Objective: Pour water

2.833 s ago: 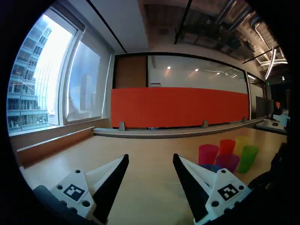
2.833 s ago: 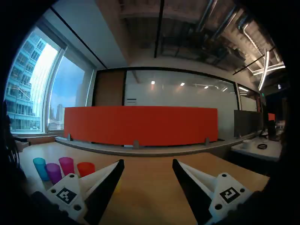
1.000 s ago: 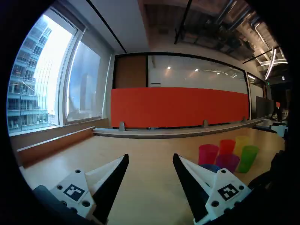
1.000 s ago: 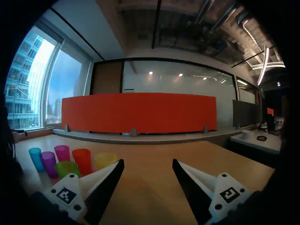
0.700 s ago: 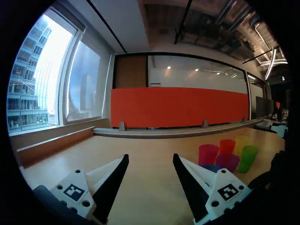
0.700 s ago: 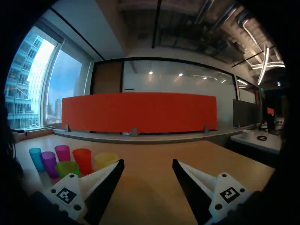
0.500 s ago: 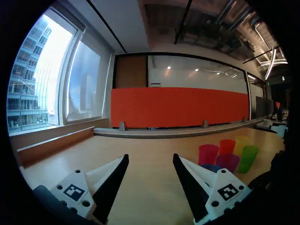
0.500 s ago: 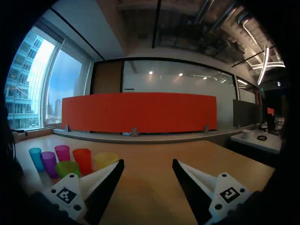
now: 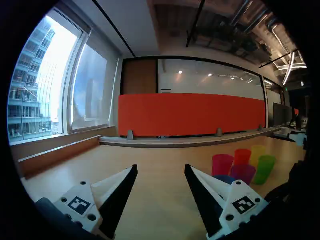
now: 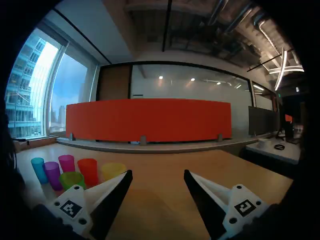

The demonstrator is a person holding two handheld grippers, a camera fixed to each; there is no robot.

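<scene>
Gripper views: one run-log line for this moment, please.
left gripper: open, empty | right gripper: open, empty | coloured cups: upright, clustered on table, untouched

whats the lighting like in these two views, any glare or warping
Left gripper view: the window is blown out white, the ceiling is dark, and the window's frame bows from fisheye warp. Right gripper view: softer window light, a bright light strip overhead, the orange panel curves, and the cups look sharp.
</scene>
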